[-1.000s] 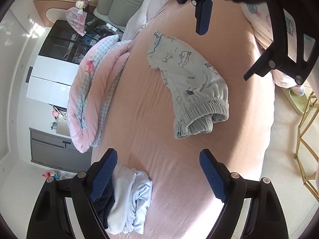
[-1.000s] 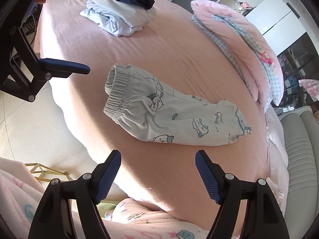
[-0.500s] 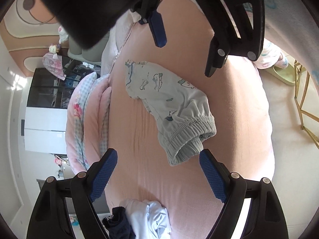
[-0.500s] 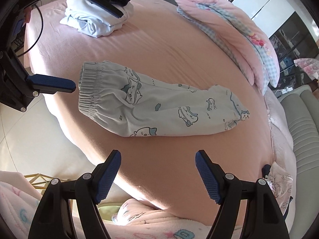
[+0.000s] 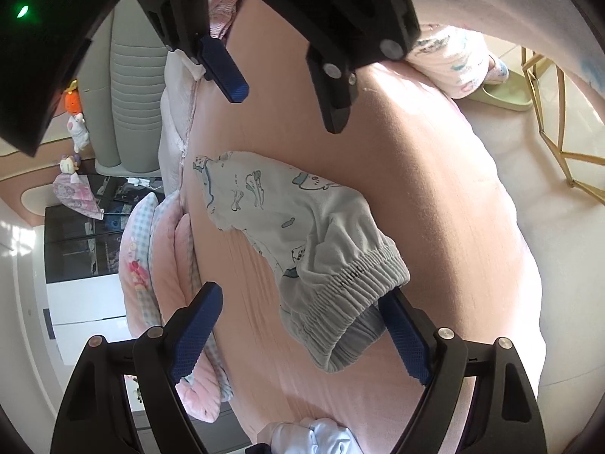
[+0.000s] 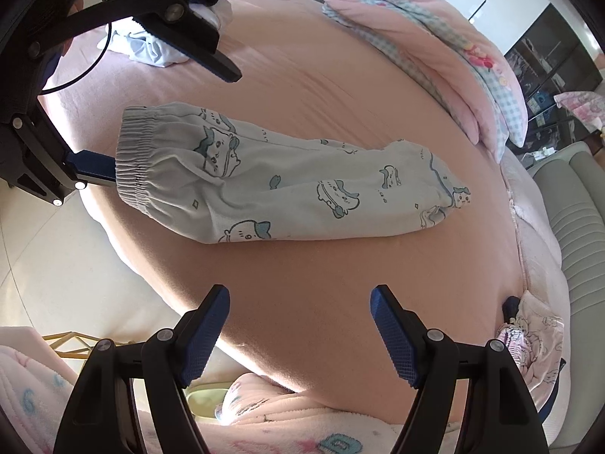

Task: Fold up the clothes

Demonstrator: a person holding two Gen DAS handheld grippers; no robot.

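Pink bed (image 6: 340,87) fills both views | printed trousers (image 6: 302,189) lie flat mid-bed, soft, light, floppy | left gripper (image 5: 302,325) gaping at the elastic waistband (image 5: 351,295), the firmest hold | right gripper (image 6: 298,325) at six o'clock, spread, empty.

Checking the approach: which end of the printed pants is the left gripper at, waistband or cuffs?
The ribbed elastic waistband of the pants. The left gripper straddles it, jaws open; the cuff end lies far off.

Folded clothes pile (image 5: 314,435) edge-cropped
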